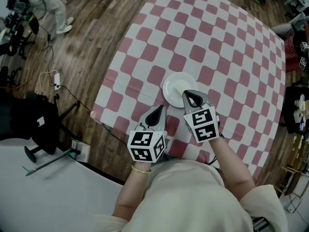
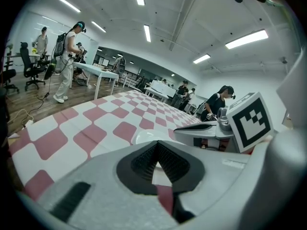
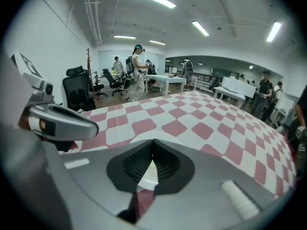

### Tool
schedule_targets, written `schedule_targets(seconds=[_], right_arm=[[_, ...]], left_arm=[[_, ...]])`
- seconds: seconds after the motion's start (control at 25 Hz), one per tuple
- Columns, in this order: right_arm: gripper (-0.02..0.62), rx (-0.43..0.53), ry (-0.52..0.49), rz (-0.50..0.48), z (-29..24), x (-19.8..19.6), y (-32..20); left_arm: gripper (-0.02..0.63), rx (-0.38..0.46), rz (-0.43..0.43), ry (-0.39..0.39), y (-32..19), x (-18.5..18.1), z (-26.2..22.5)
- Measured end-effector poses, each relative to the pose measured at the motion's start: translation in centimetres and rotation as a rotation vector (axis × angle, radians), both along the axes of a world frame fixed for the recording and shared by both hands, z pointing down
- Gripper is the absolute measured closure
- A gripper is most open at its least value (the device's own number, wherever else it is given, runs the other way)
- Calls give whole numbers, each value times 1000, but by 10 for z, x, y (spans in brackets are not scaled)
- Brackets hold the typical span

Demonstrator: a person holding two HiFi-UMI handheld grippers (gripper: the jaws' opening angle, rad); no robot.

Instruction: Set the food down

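Note:
A small white plate sits on the red-and-white checkered tablecloth near its front edge. A pale yellowish patch of food lies on the plate's near side, partly hidden by my right gripper. That gripper hovers over the plate's near rim, shut, with nothing between its tips; the plate shows through the gap behind them. My left gripper is just left of the plate over the cloth, also shut and empty. In the left gripper view the plate lies just beyond the tips, with the right gripper alongside.
The table's near-left corner is close to my left gripper, with wooden floor, cables and a power strip beyond. A black chair stands at the left. Other people work at tables further off in the room.

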State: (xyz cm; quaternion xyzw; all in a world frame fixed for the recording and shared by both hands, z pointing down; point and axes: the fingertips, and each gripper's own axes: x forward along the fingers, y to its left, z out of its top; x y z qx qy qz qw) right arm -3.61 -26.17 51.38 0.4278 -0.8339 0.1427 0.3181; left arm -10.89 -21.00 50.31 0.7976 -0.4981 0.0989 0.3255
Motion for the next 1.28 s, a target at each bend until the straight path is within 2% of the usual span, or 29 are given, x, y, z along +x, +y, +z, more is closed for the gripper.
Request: schedule_targets(seconds=[0.88,1.28], right_arm=[[589,89,-79,-5,-52,1,50],[589,98,-119,-1,-68,2,77]], left_arm=[[606,60,22,-15,39,13,-29],[606,82,29,-24,58,15,-41]])
